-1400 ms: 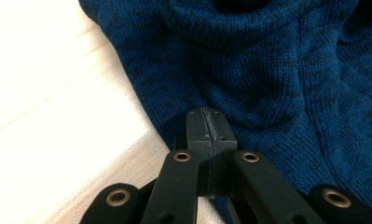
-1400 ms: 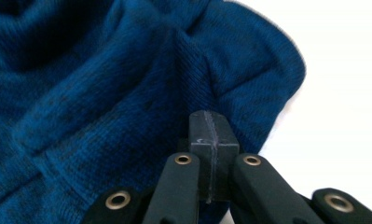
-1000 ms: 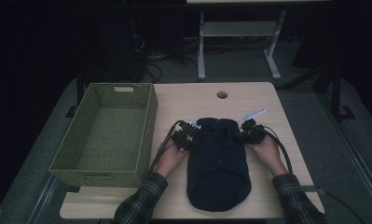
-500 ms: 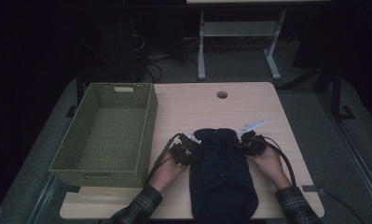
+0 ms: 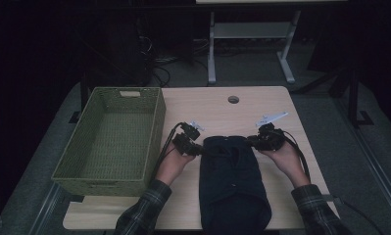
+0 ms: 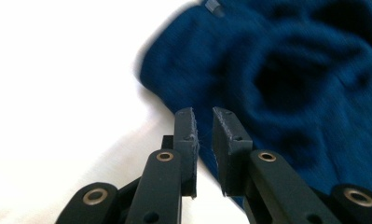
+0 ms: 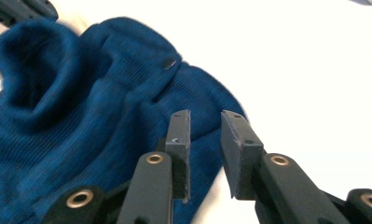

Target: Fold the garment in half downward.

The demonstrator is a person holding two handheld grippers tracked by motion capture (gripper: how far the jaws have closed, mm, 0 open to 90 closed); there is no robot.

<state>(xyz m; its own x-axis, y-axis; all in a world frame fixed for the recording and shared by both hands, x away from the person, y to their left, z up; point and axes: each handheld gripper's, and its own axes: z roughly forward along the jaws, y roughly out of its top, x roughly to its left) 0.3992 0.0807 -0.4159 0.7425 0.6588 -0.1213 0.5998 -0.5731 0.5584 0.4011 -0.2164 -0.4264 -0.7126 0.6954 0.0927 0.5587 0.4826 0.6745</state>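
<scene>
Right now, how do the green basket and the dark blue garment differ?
The green basket is a rigid woven box standing with raised walls; the dark blue garment is soft knit lying flat. The basket sits at the table's left with nothing inside; the garment lies in the middle, between both tools. Both rest on the table.

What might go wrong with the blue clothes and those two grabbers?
1. Both the left gripper and right gripper have just been opening, with nothing between their fingers, so the folded dark blue knitted garment may loosen or unfold.
2. Its near end hangs at the table's front edge and might slip off.
</scene>
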